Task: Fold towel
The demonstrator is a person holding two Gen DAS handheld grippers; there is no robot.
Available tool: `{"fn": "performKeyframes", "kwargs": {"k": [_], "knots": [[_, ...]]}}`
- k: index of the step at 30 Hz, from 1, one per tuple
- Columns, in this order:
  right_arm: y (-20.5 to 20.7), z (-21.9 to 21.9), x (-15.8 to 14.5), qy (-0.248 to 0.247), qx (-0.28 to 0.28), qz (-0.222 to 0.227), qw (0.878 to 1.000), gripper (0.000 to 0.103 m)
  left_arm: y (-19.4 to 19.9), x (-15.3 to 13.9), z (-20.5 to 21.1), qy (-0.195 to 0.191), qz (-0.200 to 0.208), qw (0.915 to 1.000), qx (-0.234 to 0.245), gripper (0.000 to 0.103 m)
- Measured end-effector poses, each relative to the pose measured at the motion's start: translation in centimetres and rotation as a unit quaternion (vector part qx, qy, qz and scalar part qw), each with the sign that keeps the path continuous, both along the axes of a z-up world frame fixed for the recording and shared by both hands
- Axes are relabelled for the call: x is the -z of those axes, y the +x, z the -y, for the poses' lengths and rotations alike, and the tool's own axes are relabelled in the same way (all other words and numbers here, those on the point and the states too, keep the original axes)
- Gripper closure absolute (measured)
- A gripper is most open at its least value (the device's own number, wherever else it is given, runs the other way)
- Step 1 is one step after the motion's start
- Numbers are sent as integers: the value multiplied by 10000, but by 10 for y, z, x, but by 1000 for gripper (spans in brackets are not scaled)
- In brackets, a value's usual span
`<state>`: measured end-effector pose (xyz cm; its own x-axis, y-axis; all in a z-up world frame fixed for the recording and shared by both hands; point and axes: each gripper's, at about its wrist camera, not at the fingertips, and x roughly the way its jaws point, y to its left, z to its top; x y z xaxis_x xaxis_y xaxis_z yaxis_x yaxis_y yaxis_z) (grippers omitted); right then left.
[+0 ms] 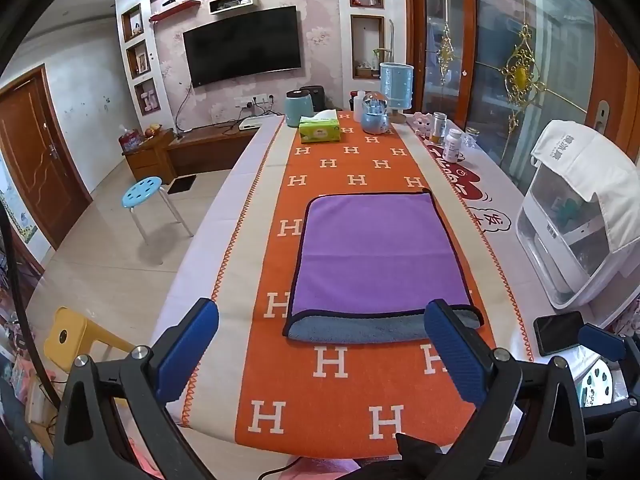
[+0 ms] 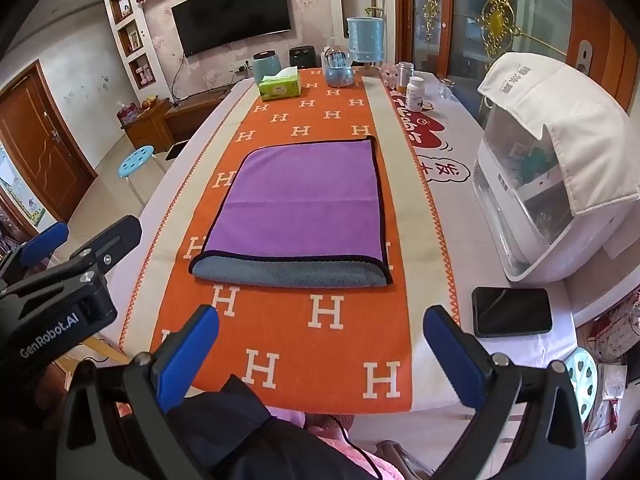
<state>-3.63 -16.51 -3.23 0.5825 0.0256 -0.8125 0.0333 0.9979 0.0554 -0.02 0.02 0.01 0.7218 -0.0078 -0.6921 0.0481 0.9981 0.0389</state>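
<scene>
Both tongs spread wide and empty above the near end of the table

Left tongs (image 1: pixel 322 354) and right tongs (image 2: pixel 320 358) hold nothing, blue pads apart; ahead of them the towel (image 2: pixel 300 212) lies flat on the orange H-patterned runner (image 2: pixel 280 336), purple side up, grey underside showing along its near edge; a black phone (image 2: pixel 512 312) sits right of the runner, beside a white appliance (image 2: pixel 532 208); a green tissue box (image 2: pixel 280 85) stands at the far end

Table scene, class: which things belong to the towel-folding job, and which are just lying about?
Job: purple towel, left gripper, right gripper, both open.

Lying about: phone, tissue box, pill bottle, blue jar.
</scene>
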Motion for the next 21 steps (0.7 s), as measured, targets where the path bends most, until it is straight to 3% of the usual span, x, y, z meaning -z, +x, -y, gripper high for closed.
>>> {"fn": "performKeyframes", "kwargs": {"k": [21], "knots": [[0,1,2,7,2,-41,10000,1,-1,0,3,28,-8,10000,-14,1]]}}
